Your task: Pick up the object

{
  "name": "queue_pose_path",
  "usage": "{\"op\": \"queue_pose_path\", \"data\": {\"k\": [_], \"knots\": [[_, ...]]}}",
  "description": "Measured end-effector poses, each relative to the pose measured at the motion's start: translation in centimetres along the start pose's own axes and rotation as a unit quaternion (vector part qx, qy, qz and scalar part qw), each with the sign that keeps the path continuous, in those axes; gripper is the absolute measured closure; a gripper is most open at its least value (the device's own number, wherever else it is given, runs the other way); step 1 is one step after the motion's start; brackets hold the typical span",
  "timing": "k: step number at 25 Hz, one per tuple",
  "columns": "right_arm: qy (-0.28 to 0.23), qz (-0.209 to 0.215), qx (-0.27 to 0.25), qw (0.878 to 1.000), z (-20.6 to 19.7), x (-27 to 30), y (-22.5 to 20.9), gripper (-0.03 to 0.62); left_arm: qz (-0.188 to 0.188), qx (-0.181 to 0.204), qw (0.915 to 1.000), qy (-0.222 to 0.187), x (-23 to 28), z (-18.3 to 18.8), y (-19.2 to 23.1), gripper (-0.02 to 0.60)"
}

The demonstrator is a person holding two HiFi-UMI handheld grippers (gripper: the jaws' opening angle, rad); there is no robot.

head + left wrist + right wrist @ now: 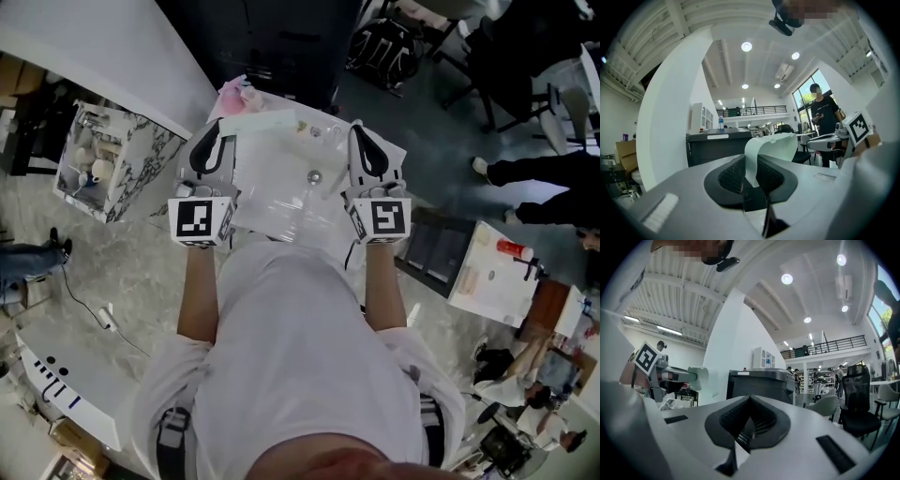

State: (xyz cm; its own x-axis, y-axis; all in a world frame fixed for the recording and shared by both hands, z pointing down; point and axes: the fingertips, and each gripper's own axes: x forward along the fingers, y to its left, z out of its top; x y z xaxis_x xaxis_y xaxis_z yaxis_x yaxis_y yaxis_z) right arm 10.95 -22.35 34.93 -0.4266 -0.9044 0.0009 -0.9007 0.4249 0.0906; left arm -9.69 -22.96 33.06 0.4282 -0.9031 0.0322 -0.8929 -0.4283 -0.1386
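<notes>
My left gripper point(752, 161) is shut on a thin pale green sheet point(771, 147). The sheet stands up between the pads and curls over to the right. From the right gripper view, the same pale green sheet point(696, 378) sticks out of the left gripper point(661, 373). My right gripper point(749, 401) is shut, with nothing between its dark pads. In the head view both grippers are held up in front of the person's chest, the left gripper point(208, 141) and the right gripper point(367, 141) side by side over a white table point(272, 197).
A small round metal piece point(314, 175) and a pink item point(234, 91) lie on the table. A marble-patterned box point(112, 164) stands to the left, and a low white table with a red bottle point(514, 249) to the right. A person in black point(825, 115) stands beyond.
</notes>
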Motion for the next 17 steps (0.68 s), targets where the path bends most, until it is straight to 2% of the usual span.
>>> {"op": "queue_pose_path", "data": {"k": [6, 11, 13, 17], "knots": [[0.009, -0.034, -0.004, 0.999, 0.1, -1.2, -2.9, 0.592, -0.011, 0.002, 0.9999, -0.006, 0.1, 0.0, -0.6, 0.528], [0.009, -0.051, 0.000, 0.999, -0.8, -0.3, -2.9, 0.592, -0.027, -0.002, 0.9996, -0.003, 0.9, -1.7, 0.6, 0.528], [0.014, -0.035, 0.018, 0.999, -1.6, 0.3, -2.0, 0.592, -0.016, 0.002, 0.9997, 0.016, 0.2, -1.9, 1.3, 0.528], [0.033, 0.029, 0.066, 0.997, -2.6, 0.4, 1.1, 0.592, 0.033, 0.010, 0.9969, 0.070, -4.0, -2.7, 2.5, 0.528]]}}
